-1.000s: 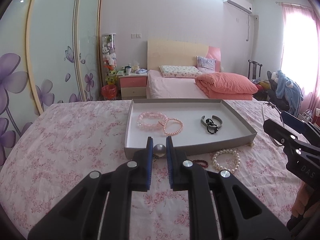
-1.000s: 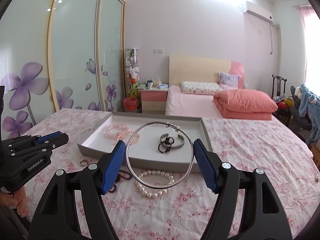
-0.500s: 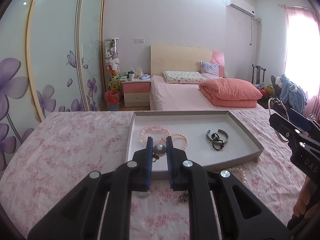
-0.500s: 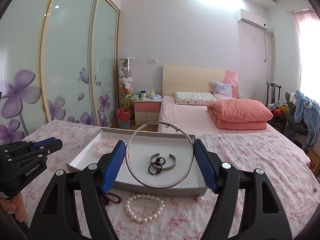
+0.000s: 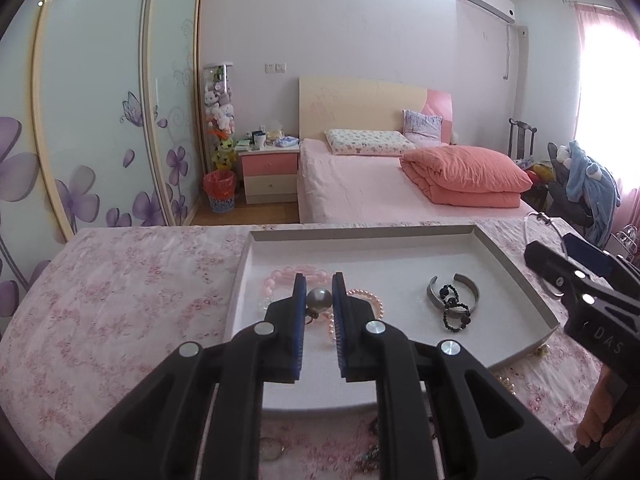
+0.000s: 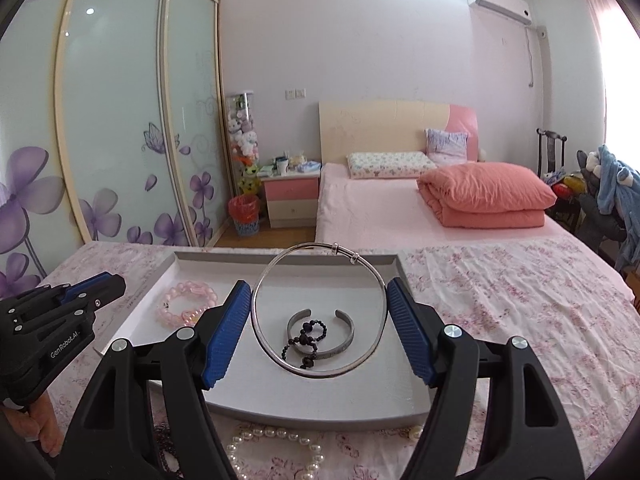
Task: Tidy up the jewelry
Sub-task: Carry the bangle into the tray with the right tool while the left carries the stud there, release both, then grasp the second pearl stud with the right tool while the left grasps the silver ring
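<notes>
Ref. landmark: grey tray (image 5: 516, 276) on the floral bedspread (image 5: 120, 280).

L claw (image 5: 319, 298): pointing fwd and angled down, tips over the tray's near-left area. Jaws narrow, pinching a grey pearl bead (image 5: 319, 297) between the blue pads (image 5: 298, 320); a small metal piece hangs just below the bead, type unclear. In the right wrist view the L claw's body (image 6: 60, 316) sits off the tray's left edge, with part of a hand (image 6: 40, 432) under it.

R claw (image 6: 320, 312): pointing fwd, angled down, above the tray's near edge. Jaws wide, clamped on a silver bangle (image 6: 320, 374) held upright, one pad on each side of the hoop; sliding clasp at top. In the left wrist view the R claw (image 5: 580, 280) is at the tray's right side.

Inside tray:
- pink bead bracelet (image 6: 186, 304), left part.
- pink pearl bracelet (image 5: 372, 300), just behind L claw tips, touching the pink bead one.
- silver cuff (image 6: 320, 330), centre, seen through the bangle, with a black bead bracelet (image 6: 306, 338) lying across it.

Outside tray, near side on bedspread:
- white pearl bracelet (image 6: 276, 448), just beside the near wall.
- dark bead string (image 6: 162, 444), left of the pearls.
</notes>
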Demonstrator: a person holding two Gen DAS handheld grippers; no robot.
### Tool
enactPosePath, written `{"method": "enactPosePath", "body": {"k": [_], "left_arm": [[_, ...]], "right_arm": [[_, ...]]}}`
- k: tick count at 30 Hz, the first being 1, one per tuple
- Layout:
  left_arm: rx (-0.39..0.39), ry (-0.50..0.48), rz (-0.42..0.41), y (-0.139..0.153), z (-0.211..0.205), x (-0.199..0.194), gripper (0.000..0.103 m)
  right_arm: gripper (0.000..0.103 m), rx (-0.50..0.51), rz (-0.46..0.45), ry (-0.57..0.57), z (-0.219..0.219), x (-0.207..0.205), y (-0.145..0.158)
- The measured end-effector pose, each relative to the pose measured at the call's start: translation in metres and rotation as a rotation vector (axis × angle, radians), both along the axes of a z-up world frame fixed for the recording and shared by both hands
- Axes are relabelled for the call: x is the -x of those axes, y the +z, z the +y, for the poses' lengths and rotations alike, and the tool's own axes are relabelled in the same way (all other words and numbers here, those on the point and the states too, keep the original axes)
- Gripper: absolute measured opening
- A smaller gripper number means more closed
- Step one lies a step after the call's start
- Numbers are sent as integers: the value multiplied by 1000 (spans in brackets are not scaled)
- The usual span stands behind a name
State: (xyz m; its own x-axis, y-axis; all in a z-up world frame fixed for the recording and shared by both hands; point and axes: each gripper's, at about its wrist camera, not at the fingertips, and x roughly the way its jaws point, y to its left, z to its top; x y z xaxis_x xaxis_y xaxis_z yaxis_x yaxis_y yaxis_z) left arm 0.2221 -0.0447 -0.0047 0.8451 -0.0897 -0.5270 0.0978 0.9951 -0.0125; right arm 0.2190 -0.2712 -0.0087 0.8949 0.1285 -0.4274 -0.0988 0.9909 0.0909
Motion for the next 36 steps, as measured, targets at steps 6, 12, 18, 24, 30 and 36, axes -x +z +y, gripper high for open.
{"method": "enactPosePath", "body": {"k": [6, 12, 18, 24, 30, 36], "left_arm": [[3, -23, 59, -17, -10, -26, 14], [8, -32, 99, -29, -13, -41, 14], [56, -27, 127, -32, -7, -45, 28], [84, 28, 93, -14, 23, -32, 28], [82, 94, 76, -7, 55, -6, 31], [28, 123, 92, -16, 74, 28, 39]], "right_arm": [[70, -4, 86, 26, 3, -27, -16], [70, -20, 153, 50, 5, -41, -28], [72, -60, 186, 53, -3, -41, -28], [72, -86, 146, 11, -28, -23, -12], [72, -74, 157, -38, -56, -1, -10], [62, -18, 246, -56, -70, 14, -34]]}}
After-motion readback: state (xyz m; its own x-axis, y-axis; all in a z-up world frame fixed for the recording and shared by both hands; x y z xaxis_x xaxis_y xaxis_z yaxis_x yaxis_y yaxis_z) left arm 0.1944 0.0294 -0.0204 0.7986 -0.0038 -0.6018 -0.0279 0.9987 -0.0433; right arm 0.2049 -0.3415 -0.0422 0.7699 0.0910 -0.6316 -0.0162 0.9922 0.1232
